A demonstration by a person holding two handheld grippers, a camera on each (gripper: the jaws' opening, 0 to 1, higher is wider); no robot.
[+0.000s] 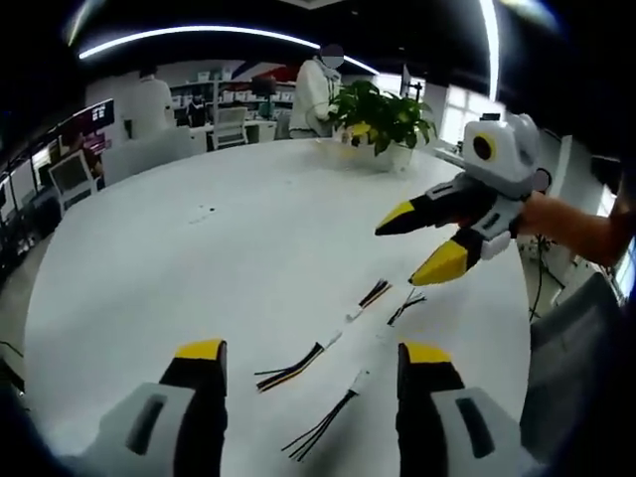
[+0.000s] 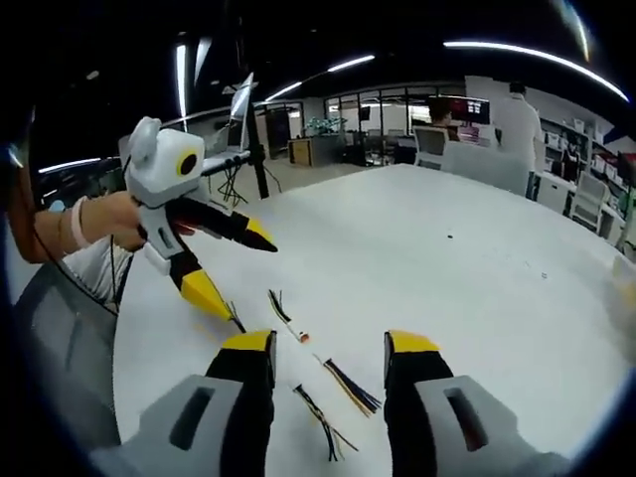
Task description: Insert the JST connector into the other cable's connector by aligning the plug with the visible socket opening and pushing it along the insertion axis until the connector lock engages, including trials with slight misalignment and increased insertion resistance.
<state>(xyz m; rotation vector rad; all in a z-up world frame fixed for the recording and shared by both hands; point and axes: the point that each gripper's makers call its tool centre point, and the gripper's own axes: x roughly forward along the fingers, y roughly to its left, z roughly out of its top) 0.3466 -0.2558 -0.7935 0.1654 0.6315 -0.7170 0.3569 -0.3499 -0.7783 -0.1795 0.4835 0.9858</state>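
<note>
On white table [image 1: 179, 258] — two cables [image 1: 328, 343] lying loose; left gripper [image 1: 310, 363] and right gripper [image 2: 328, 358] both spread, empty.

No text, label, brand or number can be read anywhere. The screens [image 2: 462, 107] far beyond the fingers show only blurred colour. The cables between the fingers carry no legible markings.

Pretty bright overall, lit by long ceiling light strips [image 1: 199, 33] that curve hard from the fisheye. The white tabletop [image 1: 248, 238] looks evenly lit with barely any glare, and shadows on it are faint. Straight lines bow near the edges, and the far background goes a bit soft.
</note>
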